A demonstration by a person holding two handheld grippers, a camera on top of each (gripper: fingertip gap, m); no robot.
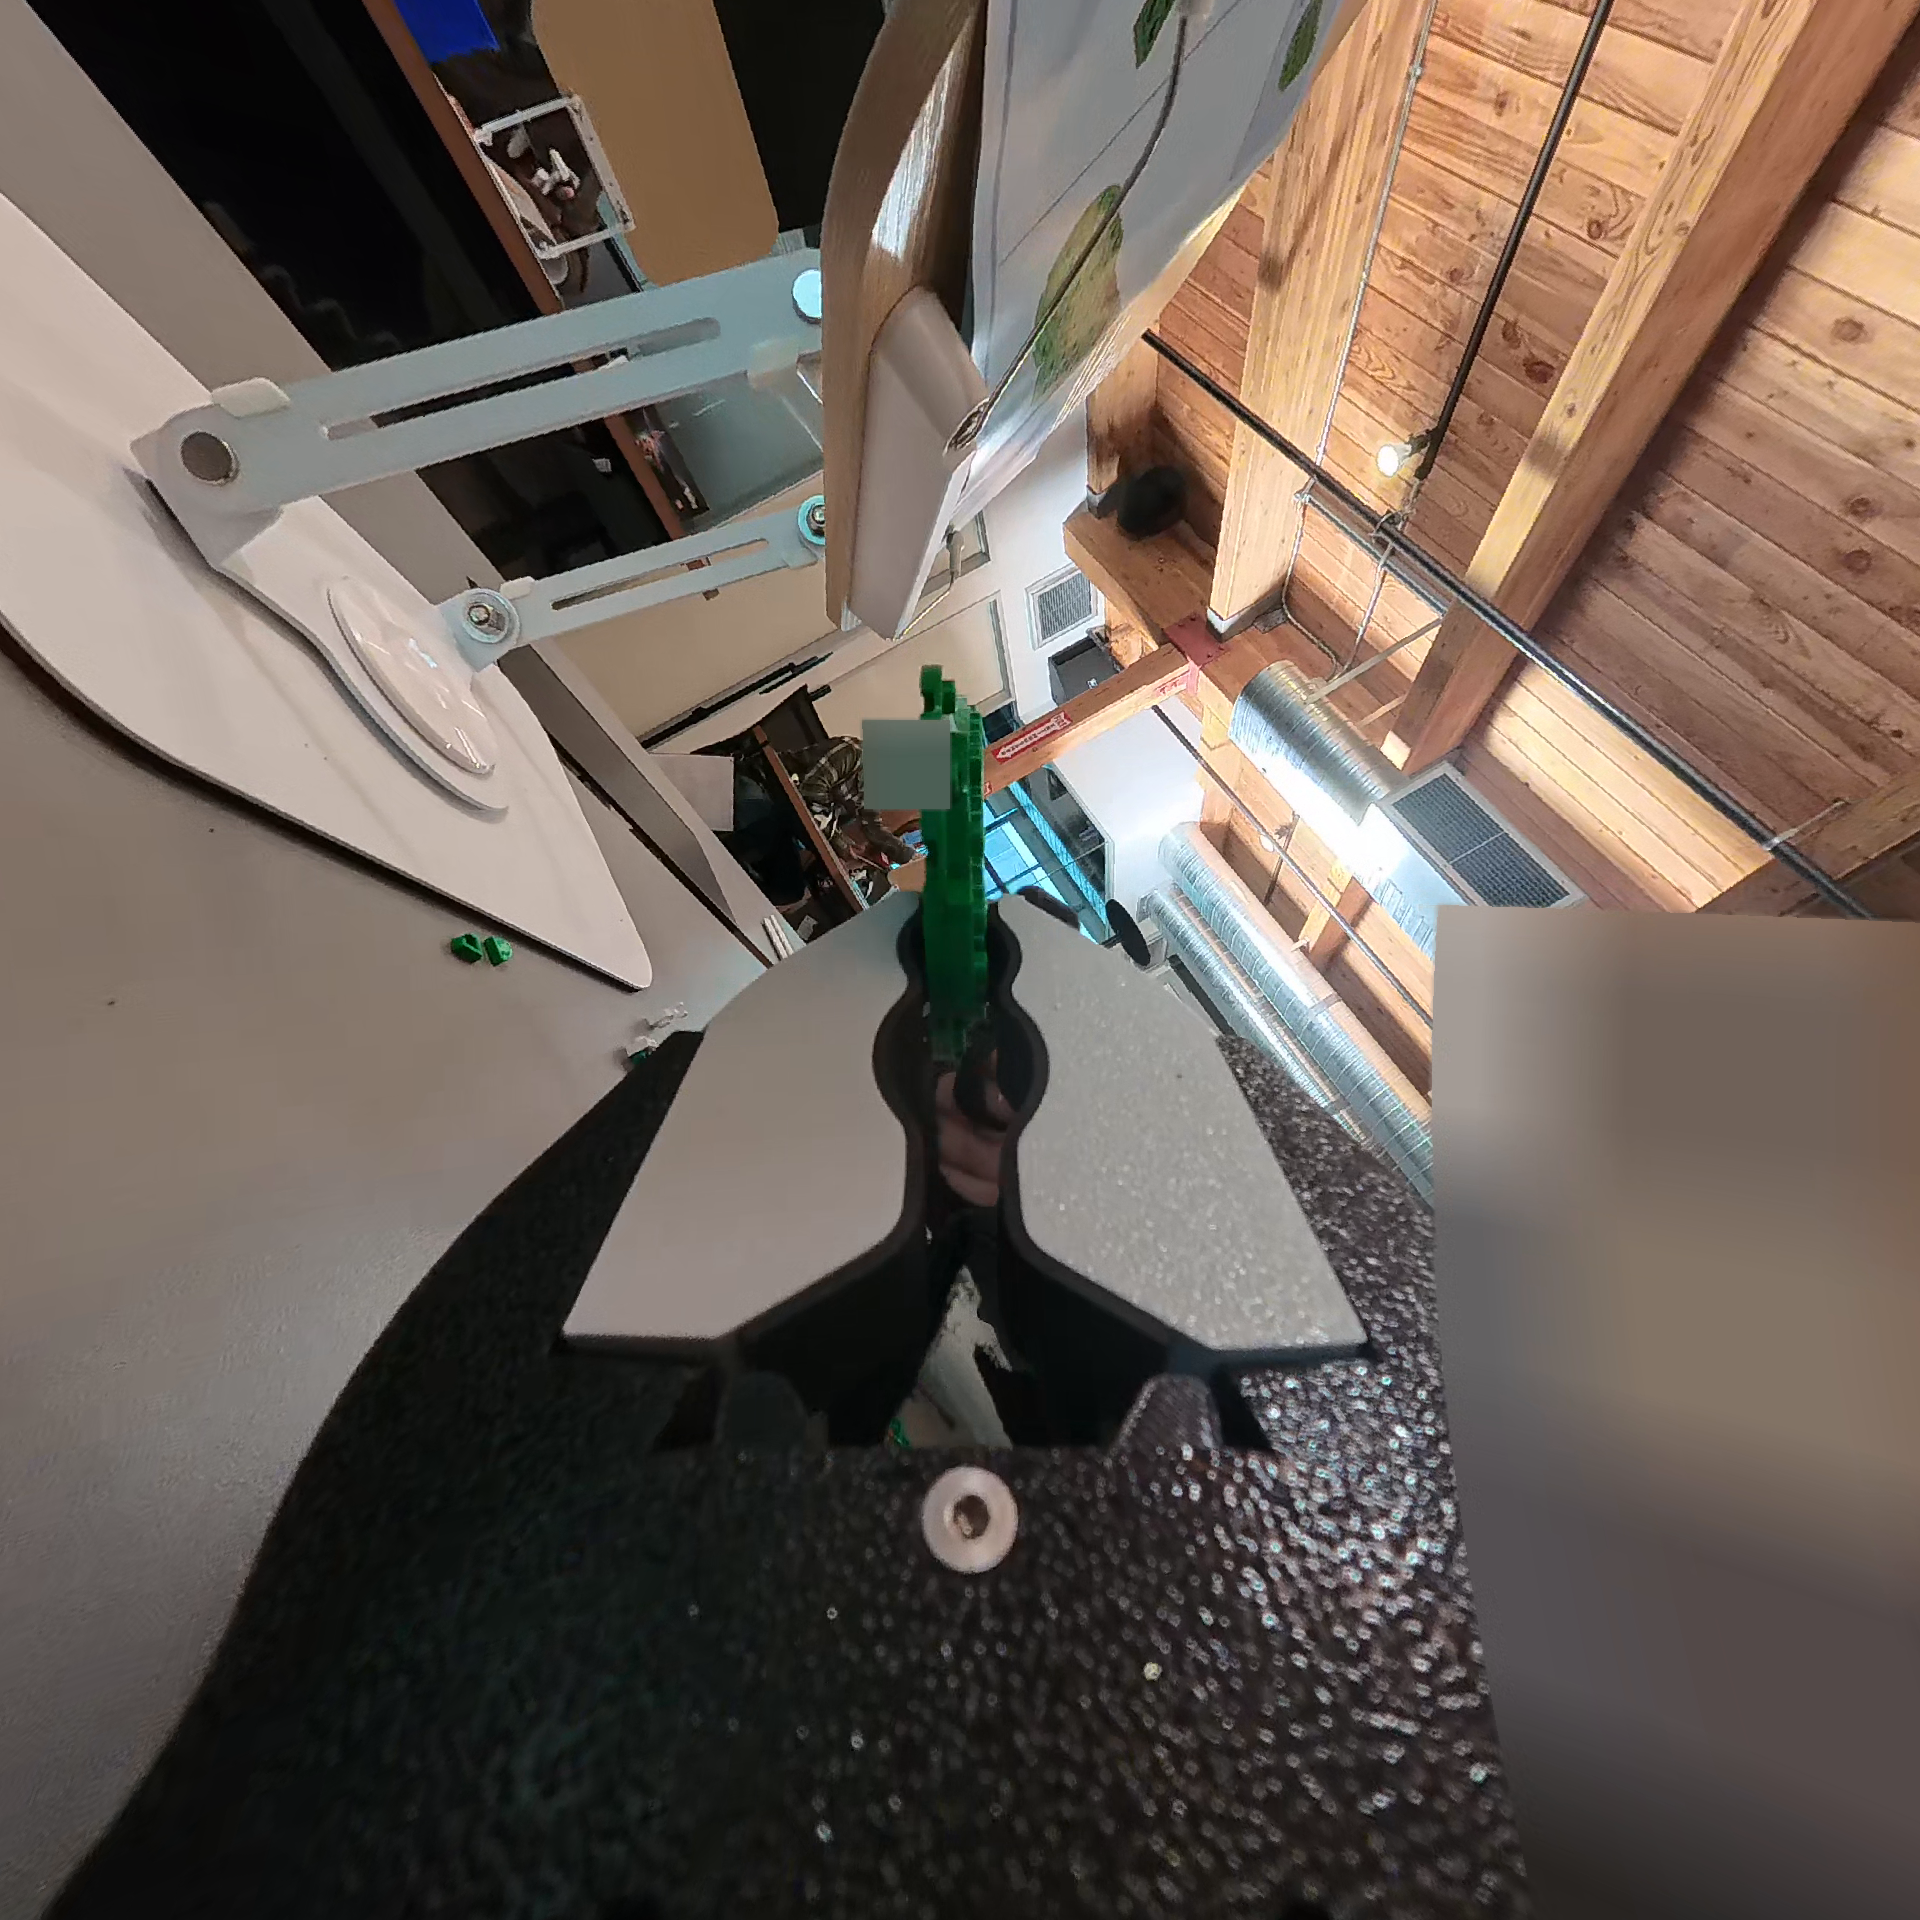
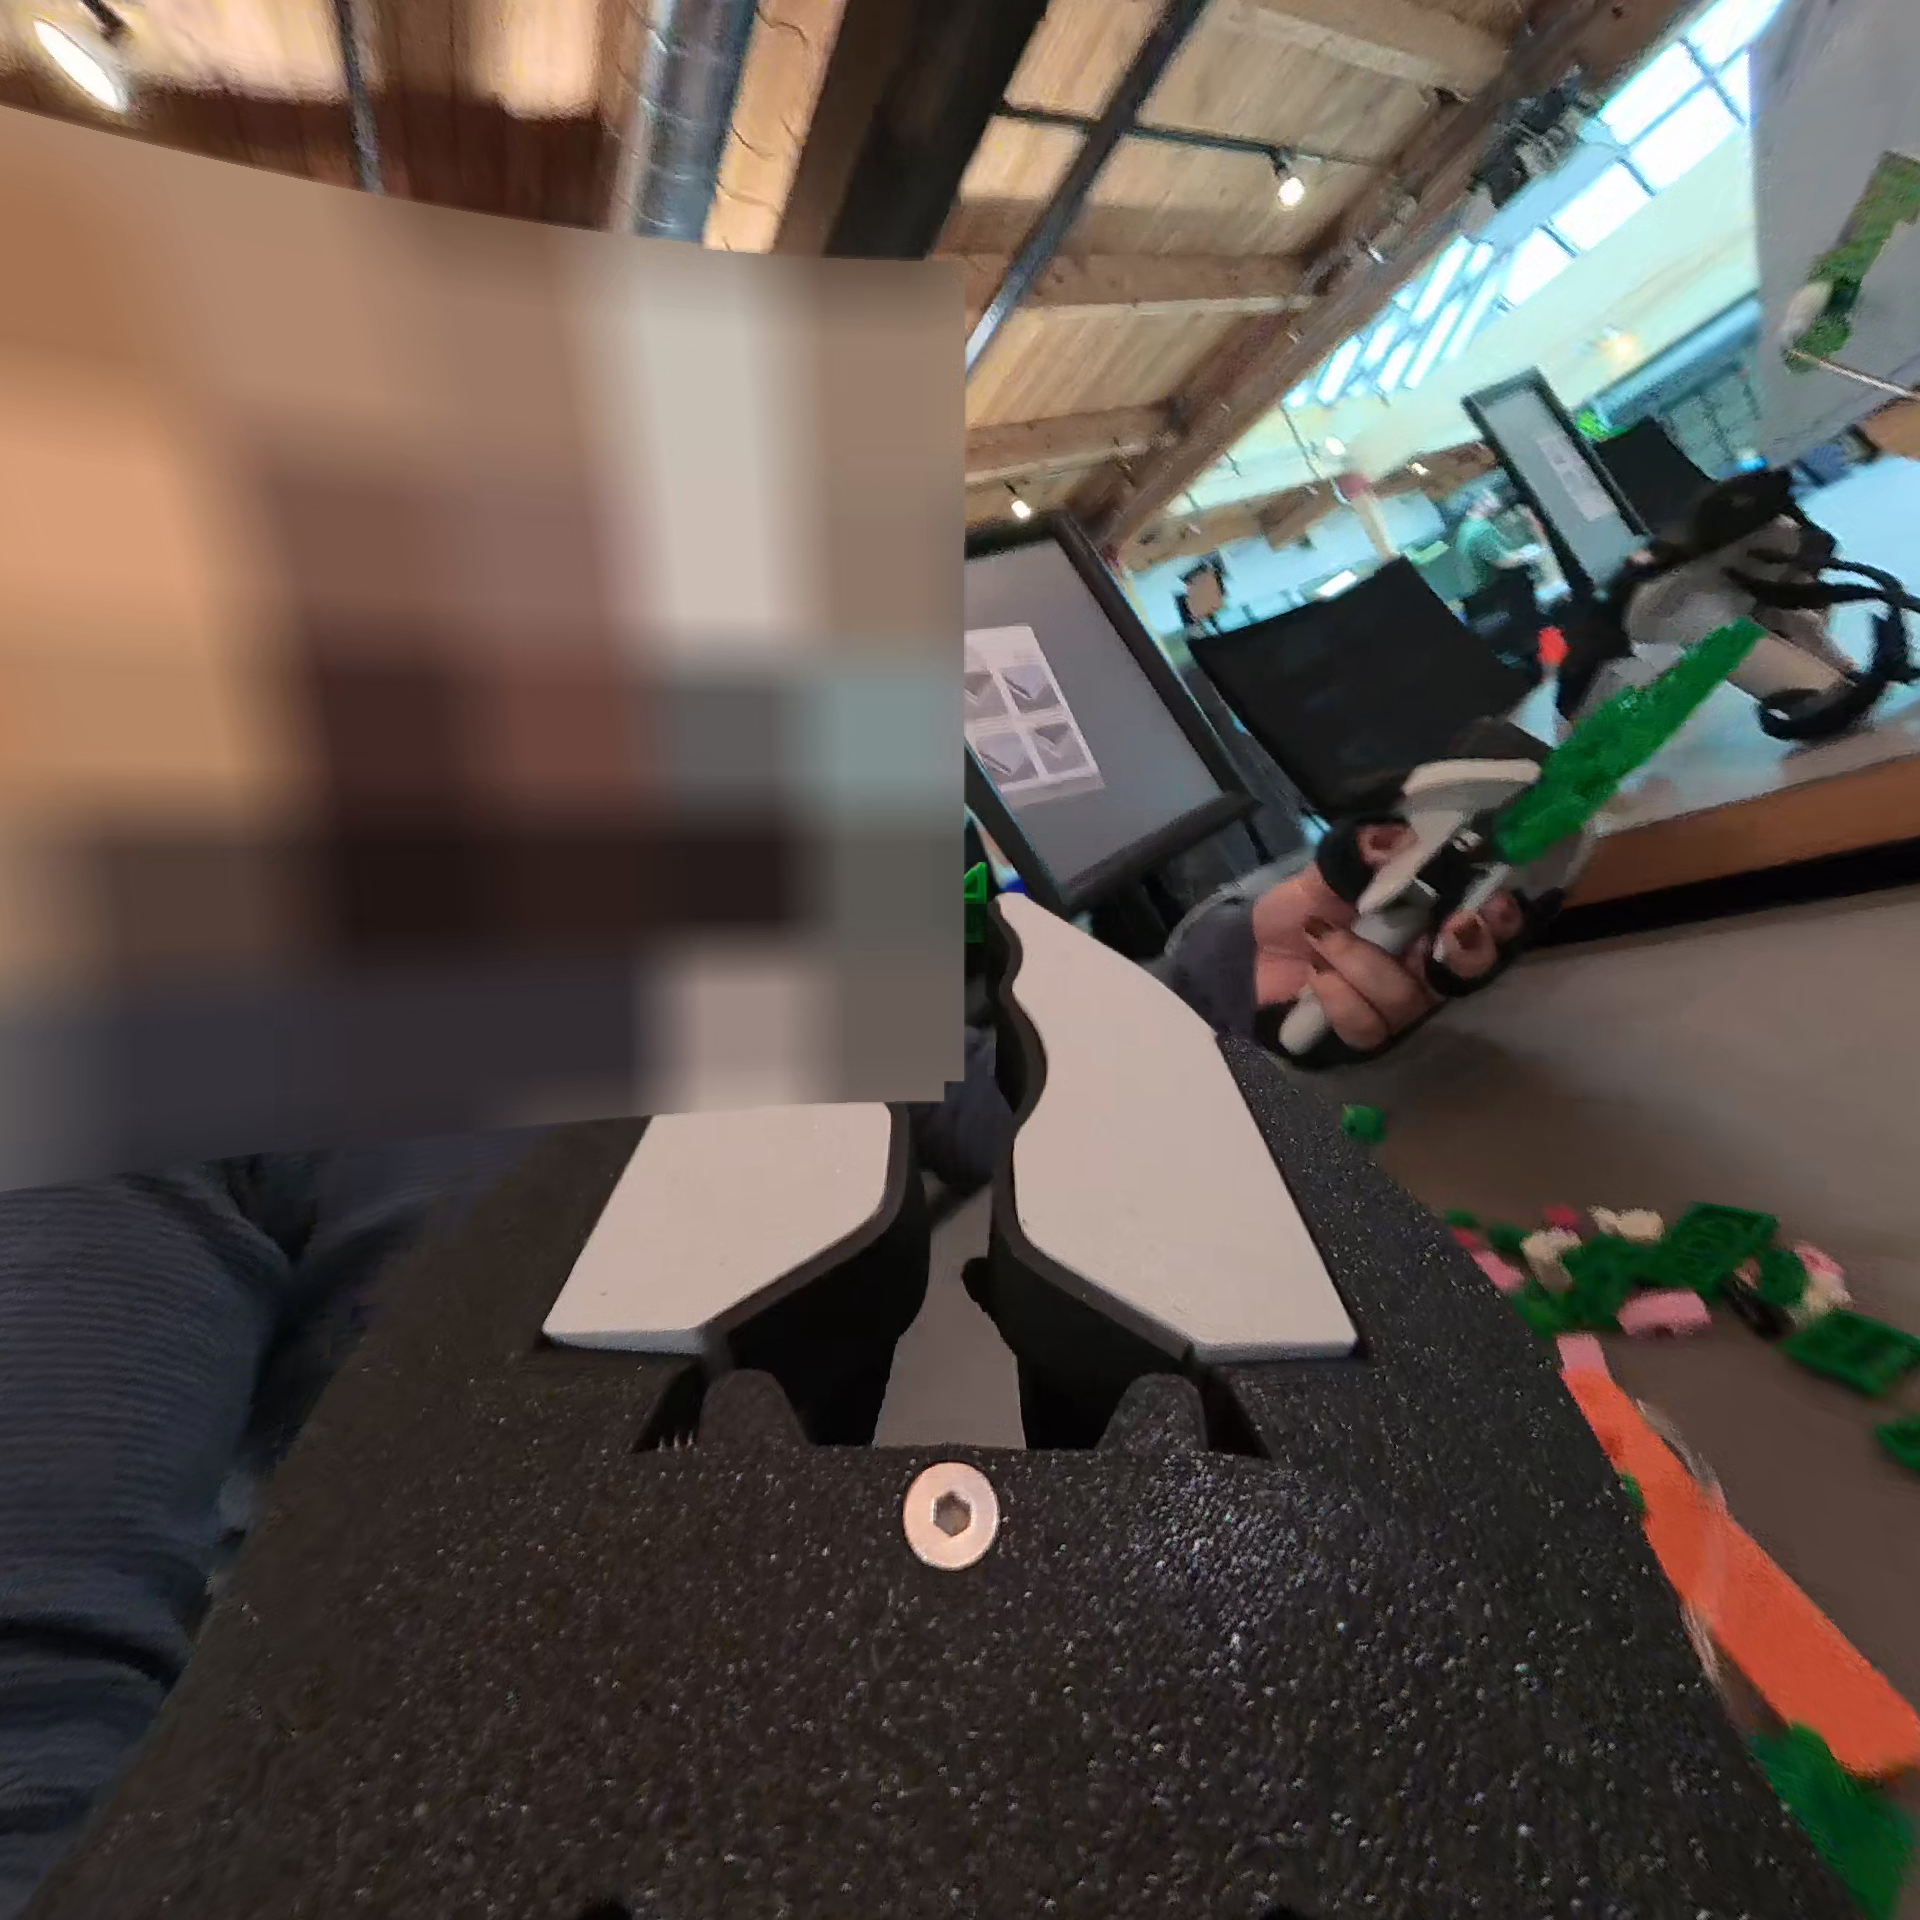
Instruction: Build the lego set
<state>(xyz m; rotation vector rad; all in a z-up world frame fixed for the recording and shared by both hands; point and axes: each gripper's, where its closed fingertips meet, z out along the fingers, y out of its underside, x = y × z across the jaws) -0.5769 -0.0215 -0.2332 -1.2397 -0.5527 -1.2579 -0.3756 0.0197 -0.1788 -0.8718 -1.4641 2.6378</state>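
Note:
My left gripper (image 1: 956, 935) is shut on a flat green lego assembly (image 1: 951, 821) that sticks straight out past its fingertips. The right wrist view shows that gripper (image 2: 1496, 831) farther off, held in a hand above the grey table (image 2: 1662, 1039), with the green assembly (image 2: 1631, 748) angled up and to the right. My right gripper (image 2: 987, 914) has its jaws nearly together, and a small green brick (image 2: 975, 899) shows at the tips. A mosaic patch hides its left finger's tip.
A loose pile of green, pink and white bricks (image 2: 1662, 1278) lies on the table, with an orange piece (image 2: 1714, 1538) nearer. Two small green bricks (image 1: 480, 945) lie by a white stand (image 1: 436, 436) that holds an instruction booklet (image 1: 1091, 208). Spacing between my two grippers at the tips: around 20 centimeters.

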